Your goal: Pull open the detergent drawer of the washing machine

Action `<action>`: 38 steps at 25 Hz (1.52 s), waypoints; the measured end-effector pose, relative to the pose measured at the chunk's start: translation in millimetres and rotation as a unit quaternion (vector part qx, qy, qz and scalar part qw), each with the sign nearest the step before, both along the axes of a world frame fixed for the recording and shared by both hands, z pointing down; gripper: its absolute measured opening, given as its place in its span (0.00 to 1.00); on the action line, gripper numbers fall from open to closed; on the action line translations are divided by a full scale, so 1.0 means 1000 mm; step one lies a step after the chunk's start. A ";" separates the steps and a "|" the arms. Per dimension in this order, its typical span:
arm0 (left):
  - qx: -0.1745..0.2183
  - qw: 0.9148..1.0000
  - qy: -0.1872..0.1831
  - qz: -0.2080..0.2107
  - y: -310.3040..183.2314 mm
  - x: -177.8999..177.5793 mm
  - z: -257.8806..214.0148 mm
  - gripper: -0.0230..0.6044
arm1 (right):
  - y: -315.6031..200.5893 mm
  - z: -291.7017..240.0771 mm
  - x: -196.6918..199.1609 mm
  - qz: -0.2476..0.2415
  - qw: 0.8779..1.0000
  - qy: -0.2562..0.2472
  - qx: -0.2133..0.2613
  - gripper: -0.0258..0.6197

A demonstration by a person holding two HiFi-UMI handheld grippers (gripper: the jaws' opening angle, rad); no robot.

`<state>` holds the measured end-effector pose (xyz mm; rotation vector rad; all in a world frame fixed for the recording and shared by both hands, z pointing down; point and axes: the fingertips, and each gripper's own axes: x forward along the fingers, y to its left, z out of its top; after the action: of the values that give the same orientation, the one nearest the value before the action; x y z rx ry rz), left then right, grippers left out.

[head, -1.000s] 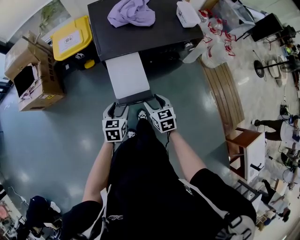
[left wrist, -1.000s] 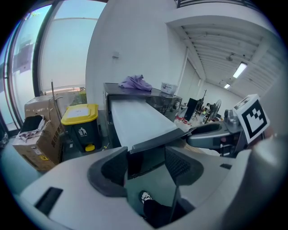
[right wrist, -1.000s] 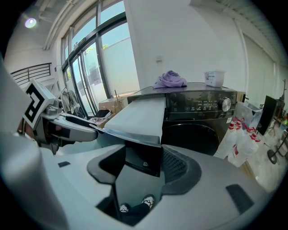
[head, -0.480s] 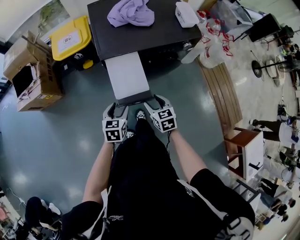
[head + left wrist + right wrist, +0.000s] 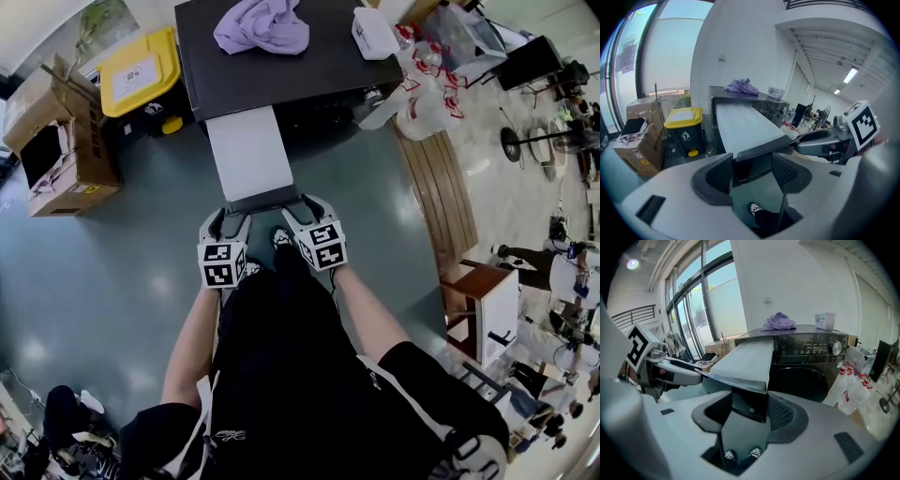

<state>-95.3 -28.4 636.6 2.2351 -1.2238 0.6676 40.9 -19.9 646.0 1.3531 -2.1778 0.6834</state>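
A black washing machine (image 5: 281, 66) stands at the top of the head view. Its long white detergent drawer (image 5: 248, 150) juts far out toward me and ends in a dark front panel (image 5: 265, 198). My left gripper (image 5: 228, 217) sits at the panel's left corner, and the panel (image 5: 751, 164) fills the gap between its pads. At the right corner is my right gripper (image 5: 306, 206). Its jaws are closing, with the panel's edge (image 5: 749, 405) between them and touching both pads. Both grippers point down at a slant.
A purple cloth (image 5: 261, 23) and a white tub (image 5: 373, 30) lie on the machine's top. A yellow-lidded bin (image 5: 136, 70) and cardboard boxes (image 5: 56, 141) stand to the left. Plastic bags (image 5: 422, 89) and a wooden bench (image 5: 450, 187) are on the right. My shoes (image 5: 740, 454) are below the drawer.
Only the head view has shifted a little. Both grippers stay at the drawer's front panel, and the drawer has not moved.
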 end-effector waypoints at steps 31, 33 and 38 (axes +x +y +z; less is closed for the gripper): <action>0.012 0.999 -0.018 0.024 0.000 0.006 0.015 0.45 | -0.001 0.002 0.000 -0.018 0.999 -0.012 0.027 0.41; 0.010 1.000 -0.019 0.022 0.001 0.005 0.015 0.45 | 0.000 0.001 0.000 -0.013 0.999 -0.013 0.028 0.41; 0.007 1.000 -0.018 0.023 0.005 0.006 0.016 0.45 | 0.005 0.002 0.000 -0.006 0.999 -0.016 0.027 0.41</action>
<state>-89.7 -23.4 652.8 2.2777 -1.2006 0.7220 40.9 -15.2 648.5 1.3636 -2.2421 0.6499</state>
